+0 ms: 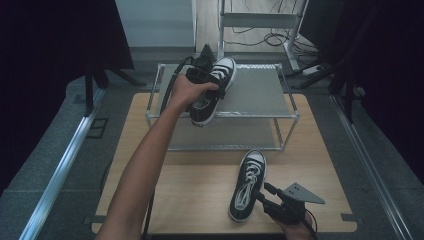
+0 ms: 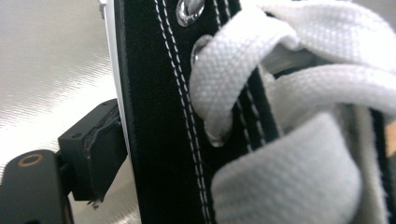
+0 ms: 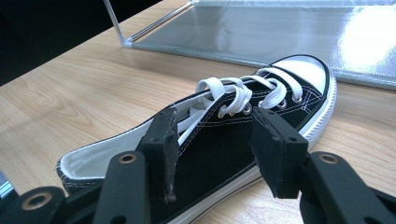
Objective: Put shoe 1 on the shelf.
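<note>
A hand holds my left gripper (image 1: 207, 82) over the top shelf of a metal rack (image 1: 260, 92), shut on a black sneaker with white laces (image 1: 214, 97). The sneaker hangs tilted above the shelf's left part, white toe pointing away. In the left gripper view one black pad (image 2: 100, 144) presses the black sneaker's canvas side (image 2: 159, 140); the other jaw is hidden behind the laces. A second matching sneaker (image 1: 247, 182) lies on the wooden table (image 1: 190, 185), toe toward the rack. My right gripper (image 1: 261, 192) stands open at this second sneaker (image 3: 285, 98), its jaws straddling the near side wall by the laces without pressing.
The rack has two mesh shelves, and its lower shelf (image 1: 225, 135) sits on the table's far half. Dark curtains flank the table on both sides. A metal frame and cables (image 1: 270, 30) stand on the floor behind the rack.
</note>
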